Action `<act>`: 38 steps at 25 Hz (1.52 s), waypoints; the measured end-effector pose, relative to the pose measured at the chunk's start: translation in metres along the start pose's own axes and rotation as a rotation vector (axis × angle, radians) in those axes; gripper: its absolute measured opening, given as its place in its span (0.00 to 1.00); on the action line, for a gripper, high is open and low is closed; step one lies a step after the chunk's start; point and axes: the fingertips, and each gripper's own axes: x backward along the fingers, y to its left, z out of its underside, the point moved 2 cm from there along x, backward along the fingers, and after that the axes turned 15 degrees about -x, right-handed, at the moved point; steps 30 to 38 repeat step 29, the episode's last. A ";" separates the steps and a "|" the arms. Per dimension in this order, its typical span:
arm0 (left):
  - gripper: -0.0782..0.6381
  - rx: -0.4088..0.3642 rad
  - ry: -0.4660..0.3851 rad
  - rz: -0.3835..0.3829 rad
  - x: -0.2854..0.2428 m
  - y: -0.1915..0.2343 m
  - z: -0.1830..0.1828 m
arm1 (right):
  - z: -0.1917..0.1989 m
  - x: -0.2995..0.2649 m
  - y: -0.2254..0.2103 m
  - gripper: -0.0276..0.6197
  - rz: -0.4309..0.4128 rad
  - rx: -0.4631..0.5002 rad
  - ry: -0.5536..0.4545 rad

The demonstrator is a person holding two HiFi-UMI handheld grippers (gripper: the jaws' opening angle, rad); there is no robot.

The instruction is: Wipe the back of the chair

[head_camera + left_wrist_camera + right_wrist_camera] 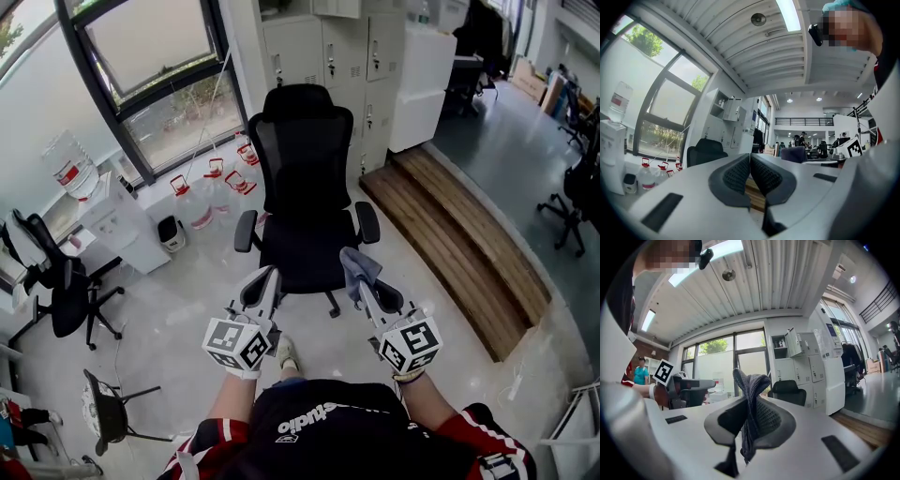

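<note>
Right gripper (751, 405) is clenched on a grey-blue cloth (749, 390), pinched mid-fold so that a bunched crest stands above the jaws and a tail hangs below them. Left gripper (750, 163) has its ribbed pads pressed together with nothing between them. In the head view both are held low in front of the person, the left gripper (265, 278) at about 11 o'clock and the right gripper (364, 284) at about 1 o'clock, with the cloth (358, 263) sticking up from its tip.

The chair (306, 239) stands at 12 o'clock, its seat (305, 255) turned toward the person. Its mesh backrest (302, 155) rises on the far side, in front of the lockers (328, 56). Cloth and backrest are apart – nothing touches the chair. That fits two stages equally: the cloth being carried toward the back, or drawn away after a pass over it. The mesh shows no mark that would settle it.

What matters for the wiping either way, as I judge it:

- The grip looks sound, but only the free crest can do the rubbing, so it should lead and the hard jaw tips stay off the mesh.
- The chair stands on castors on a smooth floor (187, 300), so a push at the back would likely roll or swivel it. The empty left gripper is well placed to brace an armrest (246, 230).
- The back is tall, and long strokes from 12 o'clock down to 6 o'clock would cover it more evenly than dabs.
- The water bottles (211, 192) at 10 o'clock stand near enough to be knocked if the chair drifts.
</note>
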 end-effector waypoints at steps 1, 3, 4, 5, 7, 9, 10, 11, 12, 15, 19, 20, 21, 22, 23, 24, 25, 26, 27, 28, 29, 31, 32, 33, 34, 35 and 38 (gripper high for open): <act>0.14 0.001 -0.002 0.002 0.001 -0.004 0.000 | 0.000 0.004 0.001 0.13 -0.002 0.003 -0.004; 0.14 -0.003 -0.003 0.005 0.004 -0.010 0.000 | 0.000 0.010 0.003 0.13 -0.008 0.009 -0.010; 0.14 -0.006 -0.003 0.007 0.004 -0.012 0.000 | 0.000 0.012 0.004 0.13 -0.012 0.011 -0.011; 0.14 -0.008 -0.003 0.008 0.005 -0.014 0.000 | 0.000 0.013 0.006 0.13 -0.015 0.013 -0.012; 0.14 -0.010 -0.002 0.008 0.006 -0.015 0.000 | 0.001 0.015 0.008 0.13 -0.024 0.011 -0.011; 0.14 -0.009 0.000 0.007 0.007 -0.015 0.000 | 0.001 0.016 0.010 0.13 -0.030 0.004 -0.011; 0.14 -0.009 0.000 0.006 0.008 -0.015 0.000 | 0.001 0.016 0.011 0.13 -0.032 0.002 -0.010; 0.14 -0.009 0.000 0.006 0.008 -0.015 0.000 | 0.001 0.016 0.012 0.13 -0.033 0.000 -0.007; 0.14 -0.009 0.001 0.006 0.009 -0.016 -0.001 | 0.001 0.016 0.012 0.13 -0.035 0.000 -0.005; 0.14 -0.009 0.005 0.006 0.011 -0.017 0.002 | 0.003 0.016 0.012 0.13 -0.037 -0.004 -0.004; 0.14 -0.008 0.008 0.005 0.012 -0.016 0.004 | 0.002 0.015 0.013 0.13 -0.043 -0.006 -0.009; 0.14 -0.009 0.007 0.005 0.011 -0.017 0.003 | 0.001 0.015 0.012 0.13 -0.044 -0.006 -0.009; 0.14 -0.010 0.007 0.005 0.011 -0.018 0.002 | 0.000 0.016 0.012 0.13 -0.044 -0.006 -0.009; 0.14 -0.011 0.006 0.005 0.010 -0.019 0.001 | 0.000 0.016 0.011 0.13 -0.044 -0.006 -0.008; 0.14 -0.012 0.006 0.006 0.009 -0.020 0.001 | 0.000 0.017 0.010 0.13 -0.044 -0.007 -0.008; 0.14 -0.012 0.007 0.006 0.009 -0.020 0.001 | 0.000 0.017 0.009 0.13 -0.044 -0.008 -0.008; 0.14 -0.012 0.007 0.007 0.008 -0.021 0.001 | 0.000 0.017 0.008 0.13 -0.045 -0.009 -0.008; 0.14 -0.012 0.008 0.008 0.007 -0.021 0.001 | -0.001 0.017 0.007 0.13 -0.044 -0.008 -0.007; 0.14 -0.012 0.008 0.010 0.006 -0.022 0.001 | -0.001 0.016 0.007 0.13 -0.044 -0.008 -0.006; 0.14 -0.011 0.009 0.011 0.005 -0.023 0.001 | -0.001 0.016 0.006 0.13 -0.044 -0.007 -0.005; 0.14 -0.011 0.009 0.013 0.005 -0.023 0.001 | -0.001 0.016 0.005 0.13 -0.043 -0.007 -0.004; 0.14 -0.011 0.009 0.013 0.005 -0.023 0.001 | -0.001 0.016 0.005 0.13 -0.043 -0.007 -0.004; 0.14 -0.011 0.009 0.013 0.005 -0.023 0.001 | -0.001 0.016 0.005 0.13 -0.043 -0.007 -0.004; 0.14 -0.011 0.009 0.013 0.005 -0.023 0.001 | -0.001 0.016 0.005 0.13 -0.043 -0.007 -0.004; 0.14 -0.011 0.009 0.013 0.005 -0.023 0.001 | -0.001 0.016 0.005 0.13 -0.043 -0.007 -0.004; 0.14 -0.011 0.009 0.013 0.005 -0.023 0.001 | -0.001 0.016 0.005 0.13 -0.043 -0.007 -0.004; 0.14 -0.011 0.009 0.013 0.005 -0.023 0.001 | -0.001 0.016 0.005 0.13 -0.043 -0.007 -0.004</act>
